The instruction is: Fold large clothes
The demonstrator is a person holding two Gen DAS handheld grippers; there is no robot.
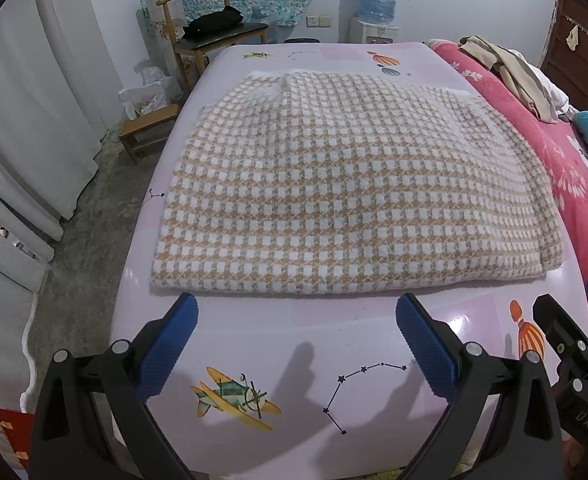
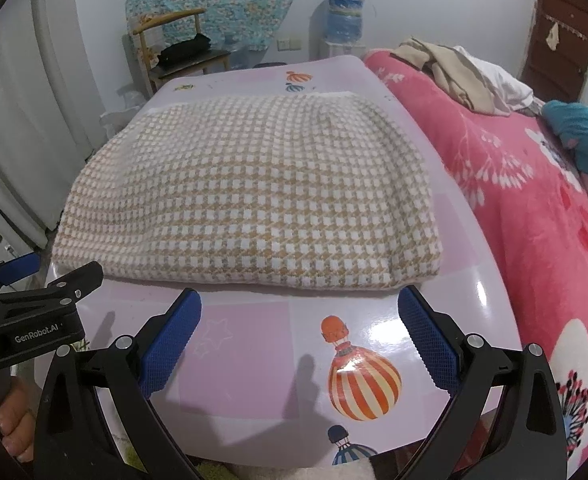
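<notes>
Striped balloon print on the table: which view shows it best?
The right wrist view: the whole balloon print lies between the open fingers of the right gripper. In the left wrist view the balloon print sits at the right edge, partly hidden behind the right gripper.

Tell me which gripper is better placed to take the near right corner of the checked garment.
Probably the right gripper: the checked garment has its near right corner just beyond it. Its jaws are open.

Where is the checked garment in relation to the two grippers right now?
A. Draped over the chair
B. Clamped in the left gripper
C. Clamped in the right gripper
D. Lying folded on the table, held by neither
D: the checked garment lies folded on the table, beyond the open left gripper and open right gripper.
</notes>
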